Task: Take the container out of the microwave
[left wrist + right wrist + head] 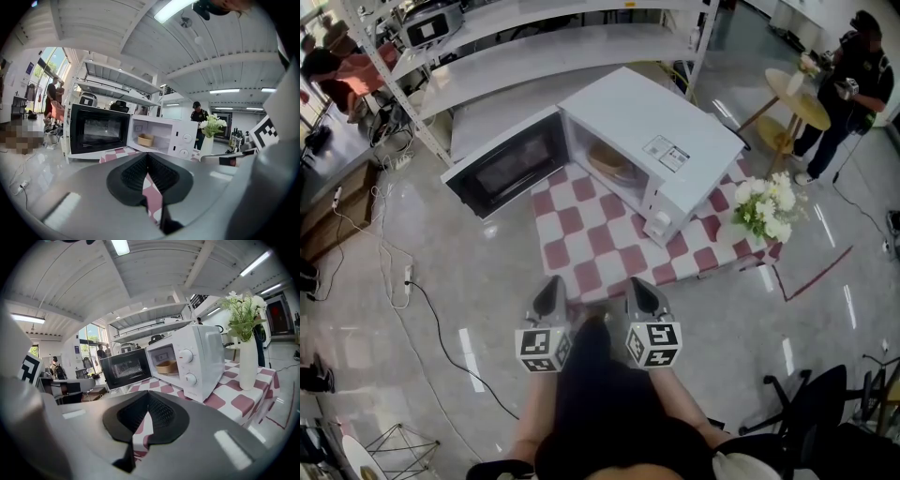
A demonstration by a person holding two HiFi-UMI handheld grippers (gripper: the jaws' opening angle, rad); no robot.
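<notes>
Fingers (547, 300) of the left gripper (554, 282) and the right gripper (637, 282) were clenched shut on nothing in the head view. Both were held side by side close to the person's body, short of the checked cloth (581, 239), likely because the reach had not yet begun. Ahead stood the white microwave (661, 141) with its door (508, 167) swung wide to the left. That left the cavity clear, and the tan container (614, 165) sat inside it. The left gripper view looked along closed ribbed pads (134, 174) that met at their tips. They were aimed roughly at the open cavity, where the container (145, 139) rested on the oven floor, well apart from the jaws. The right gripper view showed its pads (161, 414) likewise pressed together and empty. Here the container (168, 366) lay beyond them in the cavity, and a vase of flowers (247, 357) stood just right of the oven. Judging from this, either gripper would have to open before it could take the container.
</notes>
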